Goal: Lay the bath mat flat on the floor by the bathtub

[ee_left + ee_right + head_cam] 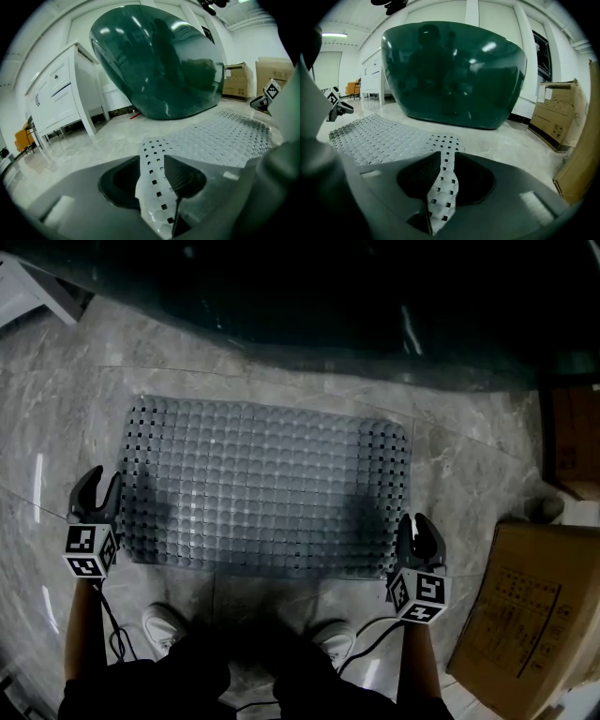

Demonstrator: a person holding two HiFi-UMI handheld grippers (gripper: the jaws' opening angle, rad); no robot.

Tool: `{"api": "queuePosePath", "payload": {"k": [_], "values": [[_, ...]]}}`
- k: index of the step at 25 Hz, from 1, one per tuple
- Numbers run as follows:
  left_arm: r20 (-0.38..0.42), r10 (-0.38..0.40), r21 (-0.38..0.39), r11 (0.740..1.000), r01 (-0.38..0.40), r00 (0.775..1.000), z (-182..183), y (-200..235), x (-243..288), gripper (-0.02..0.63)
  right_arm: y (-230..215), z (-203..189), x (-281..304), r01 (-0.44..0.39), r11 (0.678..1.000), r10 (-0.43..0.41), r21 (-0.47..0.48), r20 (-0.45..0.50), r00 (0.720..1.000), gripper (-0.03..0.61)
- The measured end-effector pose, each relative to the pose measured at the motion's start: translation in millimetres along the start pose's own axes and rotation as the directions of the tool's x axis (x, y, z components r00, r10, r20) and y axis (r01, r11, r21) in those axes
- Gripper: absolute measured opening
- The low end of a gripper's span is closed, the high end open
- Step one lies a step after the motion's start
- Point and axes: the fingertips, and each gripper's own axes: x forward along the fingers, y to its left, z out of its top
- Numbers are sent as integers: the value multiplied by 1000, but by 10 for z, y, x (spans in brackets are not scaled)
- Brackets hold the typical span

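Observation:
A grey perforated bath mat lies spread on the marble floor just in front of the dark green bathtub. My left gripper is at the mat's near left corner. In the left gripper view the jaws are shut on a strip of the mat, and the rest of it stretches right toward the bathtub. My right gripper is at the near right corner. In the right gripper view it is likewise shut on the mat edge, which is pinched up, with the bathtub beyond.
Cardboard boxes stand on the floor to the right, close to my right gripper, and show again as boxes in the right gripper view. A white cabinet stands left of the tub. The person's shoes are just behind the mat's near edge.

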Motion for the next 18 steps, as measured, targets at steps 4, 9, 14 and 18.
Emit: {"api": "queuePosePath", "payload": {"k": [4,9,14,18], "values": [[0,-36,-3,999,36,999,43,-145,22,163,120,59,19,-40,999,40,12,19,999,121],[19,-51,-2,999,51,999,90,-240,4,161,235,128,27,-72,997,71,23,45,996,121],[36,-54,7,999,54,998,115,-295,16,109,317,164,66,-85,996,84,24,56,995,101],[62,-50,20,999,49,997,119,-309,-1,1,412,170,102,-79,997,79,5,65,995,29]]}}
